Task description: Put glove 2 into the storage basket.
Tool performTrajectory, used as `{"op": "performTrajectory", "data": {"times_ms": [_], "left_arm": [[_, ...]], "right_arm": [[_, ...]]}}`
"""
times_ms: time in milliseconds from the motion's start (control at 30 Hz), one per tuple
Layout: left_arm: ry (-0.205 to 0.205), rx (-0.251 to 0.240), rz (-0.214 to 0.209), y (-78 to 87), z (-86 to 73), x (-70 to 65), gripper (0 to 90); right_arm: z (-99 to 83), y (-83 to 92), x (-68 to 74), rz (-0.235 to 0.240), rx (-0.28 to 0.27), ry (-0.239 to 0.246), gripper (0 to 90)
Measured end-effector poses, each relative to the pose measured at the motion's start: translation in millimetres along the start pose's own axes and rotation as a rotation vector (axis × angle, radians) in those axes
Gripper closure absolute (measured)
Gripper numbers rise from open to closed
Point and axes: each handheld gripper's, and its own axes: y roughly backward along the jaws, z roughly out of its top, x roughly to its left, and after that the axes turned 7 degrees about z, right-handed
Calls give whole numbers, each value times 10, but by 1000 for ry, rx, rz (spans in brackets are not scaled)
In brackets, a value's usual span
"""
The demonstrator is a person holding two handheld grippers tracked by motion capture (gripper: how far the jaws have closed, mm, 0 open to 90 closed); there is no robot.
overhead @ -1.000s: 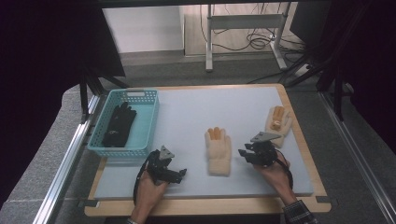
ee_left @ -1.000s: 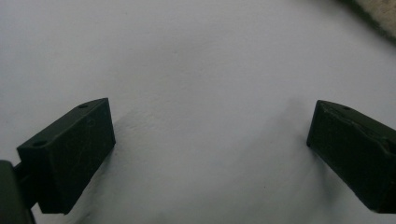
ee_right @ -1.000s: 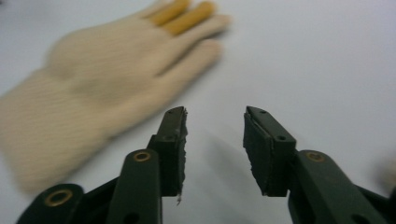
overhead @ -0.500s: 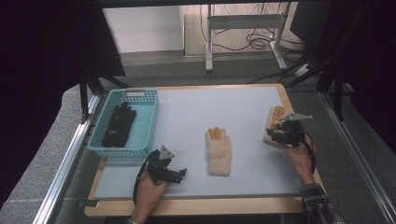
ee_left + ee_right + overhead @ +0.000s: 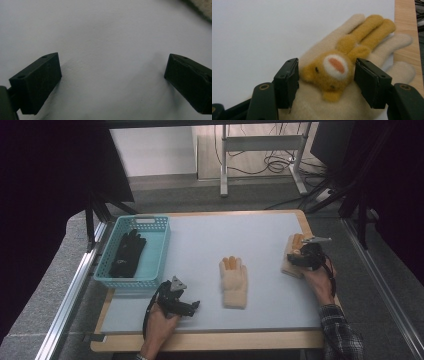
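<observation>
A cream glove with orange fingers [image 5: 233, 282] lies flat in the middle of the white mat. A second such glove [image 5: 289, 264] lies at the mat's right edge; the right gripper view shows a bear face sewn on it [image 5: 332, 67]. My right gripper [image 5: 299, 255] is low over this glove. Its jaws have just been opening and stand either side of the bear face [image 5: 327, 72] without pressing on it. My left gripper [image 5: 192, 306] rests near the front left of the mat, jaws wide apart over bare mat [image 5: 112, 75].
A teal basket [image 5: 150, 220] at the back left holds a black glove [image 5: 127, 252]. The mat lies on a wooden table [image 5: 310, 227], whose right edge runs just beyond the right glove. A metal rail [image 5: 75, 290] runs along the left side.
My right gripper has travelled from the front of the mat, right of the middle glove, back and rightward onto the glove at the right edge. The left gripper has kept still.
</observation>
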Motion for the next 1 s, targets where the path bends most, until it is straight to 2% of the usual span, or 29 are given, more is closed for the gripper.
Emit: {"op": "performTrajectory", "data": {"times_ms": [100, 167, 267, 533, 1000], "left_arm": [[-4, 3, 0, 2, 0, 3, 12], [-4, 2, 0, 1, 0, 2, 12], [-4, 3, 0, 2, 0, 3, 12], [-4, 2, 0, 1, 0, 2, 12], [-3, 2, 0, 1, 0, 1, 12]], "right_arm": [[10, -49, -25, -2, 6, -19, 420], [13, -43, -22, 1, 8, -39, 534], [20, -8, -8, -4, 7, -57, 588], [19, 144, 88, 28, -38, -51, 596], [142, 541, 546, 112, -118, 48, 596]]}}
